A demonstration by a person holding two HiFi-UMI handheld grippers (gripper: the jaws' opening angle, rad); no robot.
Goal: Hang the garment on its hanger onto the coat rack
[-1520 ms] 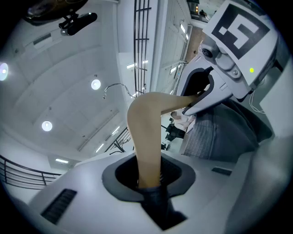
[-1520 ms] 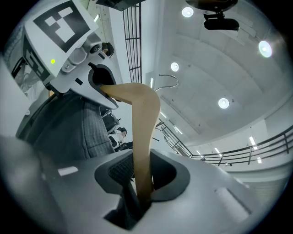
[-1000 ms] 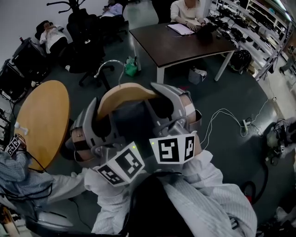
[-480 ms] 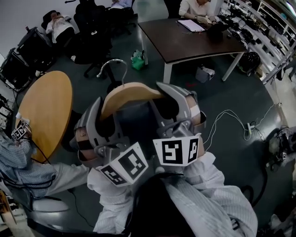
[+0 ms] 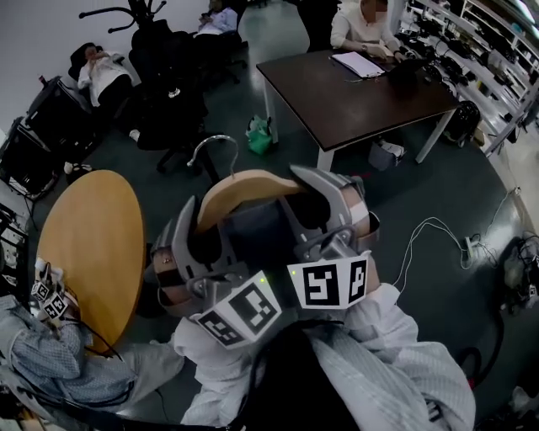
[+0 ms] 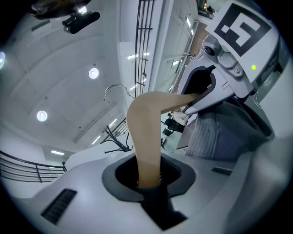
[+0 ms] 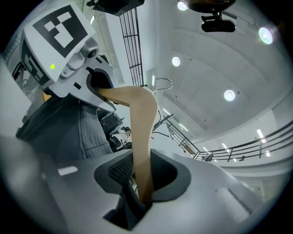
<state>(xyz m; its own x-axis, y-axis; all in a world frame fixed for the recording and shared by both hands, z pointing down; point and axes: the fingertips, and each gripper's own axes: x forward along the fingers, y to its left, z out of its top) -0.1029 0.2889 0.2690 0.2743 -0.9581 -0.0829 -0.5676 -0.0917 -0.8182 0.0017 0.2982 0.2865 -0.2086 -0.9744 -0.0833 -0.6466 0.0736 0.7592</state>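
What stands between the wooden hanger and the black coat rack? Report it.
A black office chair stands on the floor between the curved wooden hanger and the black coat rack; nothing else visible does.

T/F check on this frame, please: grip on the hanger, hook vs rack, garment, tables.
1. The left gripper and the right gripper both clamp the wooden hanger. True.
2. The hook sits on the coat rack. False: the hook is free, and the rack stands far off.
3. A grey garment hangs on the hanger. True.
4. The round table is dark brown. False: it is light wood; the rectangular table is dark.
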